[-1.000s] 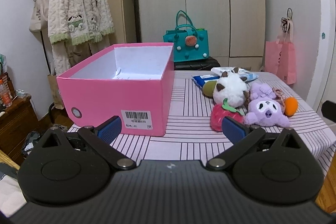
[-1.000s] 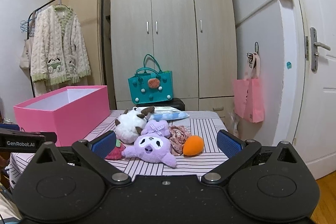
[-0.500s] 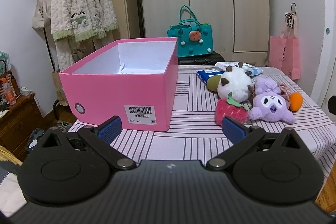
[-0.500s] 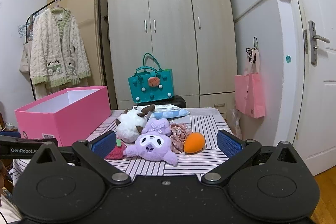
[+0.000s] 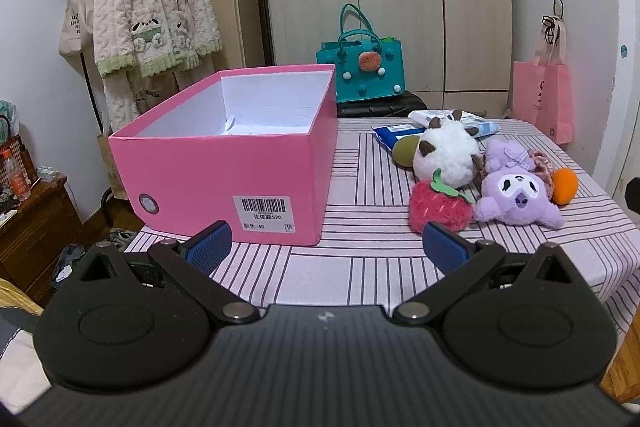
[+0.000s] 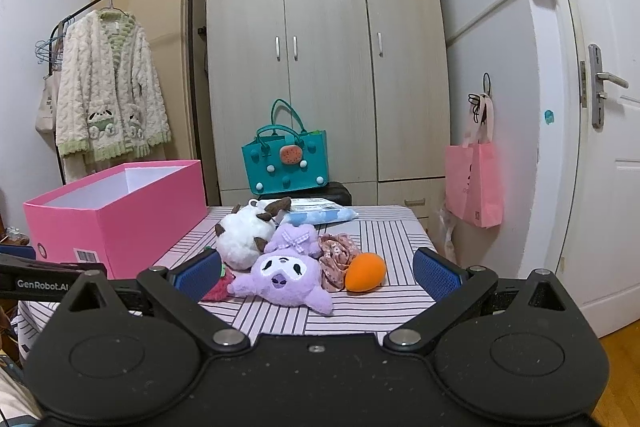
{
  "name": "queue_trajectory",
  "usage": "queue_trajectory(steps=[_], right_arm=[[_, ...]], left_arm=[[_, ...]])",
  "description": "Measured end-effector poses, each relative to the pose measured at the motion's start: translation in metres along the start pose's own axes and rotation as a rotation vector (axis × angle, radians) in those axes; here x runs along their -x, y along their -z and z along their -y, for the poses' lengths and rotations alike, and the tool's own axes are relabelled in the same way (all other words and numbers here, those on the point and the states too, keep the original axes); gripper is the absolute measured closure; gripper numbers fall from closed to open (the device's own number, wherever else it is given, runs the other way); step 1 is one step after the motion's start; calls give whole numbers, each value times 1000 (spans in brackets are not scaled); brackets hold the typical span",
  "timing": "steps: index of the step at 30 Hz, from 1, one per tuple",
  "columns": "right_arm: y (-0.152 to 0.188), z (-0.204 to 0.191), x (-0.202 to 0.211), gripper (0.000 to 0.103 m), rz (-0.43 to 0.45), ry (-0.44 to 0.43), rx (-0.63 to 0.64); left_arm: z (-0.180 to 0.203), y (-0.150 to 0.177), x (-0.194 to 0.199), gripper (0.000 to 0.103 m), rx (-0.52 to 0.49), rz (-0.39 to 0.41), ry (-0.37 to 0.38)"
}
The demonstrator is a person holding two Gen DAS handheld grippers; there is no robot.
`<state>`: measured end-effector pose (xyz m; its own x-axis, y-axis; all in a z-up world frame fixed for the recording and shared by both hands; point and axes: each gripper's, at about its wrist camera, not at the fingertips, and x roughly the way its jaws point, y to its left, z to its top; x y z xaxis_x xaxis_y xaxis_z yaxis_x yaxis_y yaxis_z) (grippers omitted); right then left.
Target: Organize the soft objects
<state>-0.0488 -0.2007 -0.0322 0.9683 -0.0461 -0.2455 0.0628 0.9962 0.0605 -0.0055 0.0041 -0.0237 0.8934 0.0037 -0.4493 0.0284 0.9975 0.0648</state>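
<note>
An open pink box (image 5: 224,183) (image 6: 116,215) stands on the left of the striped table. To its right lies a heap of soft toys: a red strawberry (image 5: 438,209), a white fluffy plush (image 5: 446,155) (image 6: 244,237), a purple plush (image 5: 516,193) (image 6: 286,277), an orange ball (image 5: 564,185) (image 6: 365,271), a floral scrunchie (image 6: 336,259) and a green ball (image 5: 404,153). My left gripper (image 5: 326,247) is open in front of the box and toys, holding nothing. My right gripper (image 6: 318,273) is open with the purple plush seen between its fingers, still beyond them.
The striped table (image 5: 360,267) carries blue packets (image 5: 452,125) at its back. Behind it are a teal bag (image 5: 362,71), a wardrobe (image 6: 324,67), a coat on a rack (image 5: 148,23), a pink bag (image 6: 474,187) on the wall and a door (image 6: 600,147) at right.
The left gripper has risen and tilted so the box and toys sit lower in view. The right gripper has edged slightly forward. Both stay open.
</note>
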Motion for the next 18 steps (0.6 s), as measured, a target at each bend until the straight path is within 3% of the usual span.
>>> queue_trajectory(steps=[13, 18], right_arm=[[2, 4, -9, 0, -14, 26, 10], [-9, 10, -10, 0, 21, 36, 63]], left_arm=[[6, -3, -8, 0, -6, -19, 6], [7, -18, -13, 0, 33, -55, 89]])
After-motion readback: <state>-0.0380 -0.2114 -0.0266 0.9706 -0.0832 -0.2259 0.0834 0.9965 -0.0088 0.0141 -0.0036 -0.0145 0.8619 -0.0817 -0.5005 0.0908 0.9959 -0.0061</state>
